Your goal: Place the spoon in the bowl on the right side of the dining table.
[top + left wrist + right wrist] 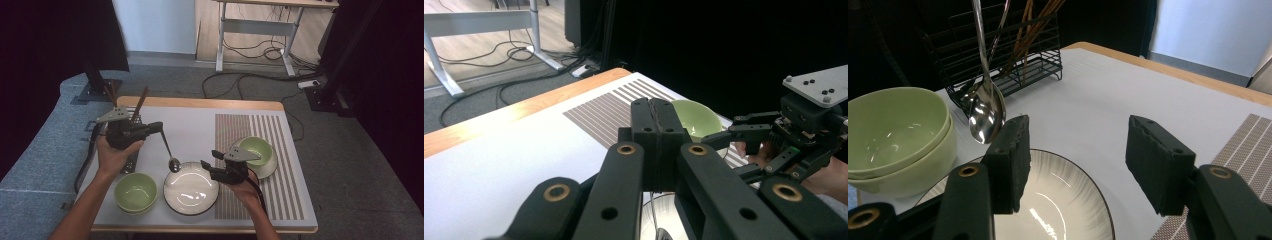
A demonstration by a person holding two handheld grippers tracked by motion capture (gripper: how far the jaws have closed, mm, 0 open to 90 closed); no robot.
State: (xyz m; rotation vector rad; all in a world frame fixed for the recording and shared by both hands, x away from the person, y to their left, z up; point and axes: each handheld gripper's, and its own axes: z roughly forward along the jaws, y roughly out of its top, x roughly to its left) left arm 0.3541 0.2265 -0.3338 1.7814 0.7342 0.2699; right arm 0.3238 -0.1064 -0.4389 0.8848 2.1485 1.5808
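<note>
Gripping the handle of a shiny metal spoon (168,150), my left gripper (159,127) is clamped tight (bowl hanging just above the rim of the white ribbed plate (191,189)). My right gripper (210,159) hovers over that plate's right side, jaws apart and holding nothing, near a pale green bowl (255,149).

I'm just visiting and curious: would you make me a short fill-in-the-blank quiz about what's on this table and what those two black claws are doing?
1. The left gripper holds a metal ____ by its handle.
2. The spoon's bowl hangs over the rim of the white ____.
3. The right gripper's jaws stand ____ with nothing between them.
4. The wire rack holds wooden ____.

Missing words: spoon; plate; open; chopsticks
</note>
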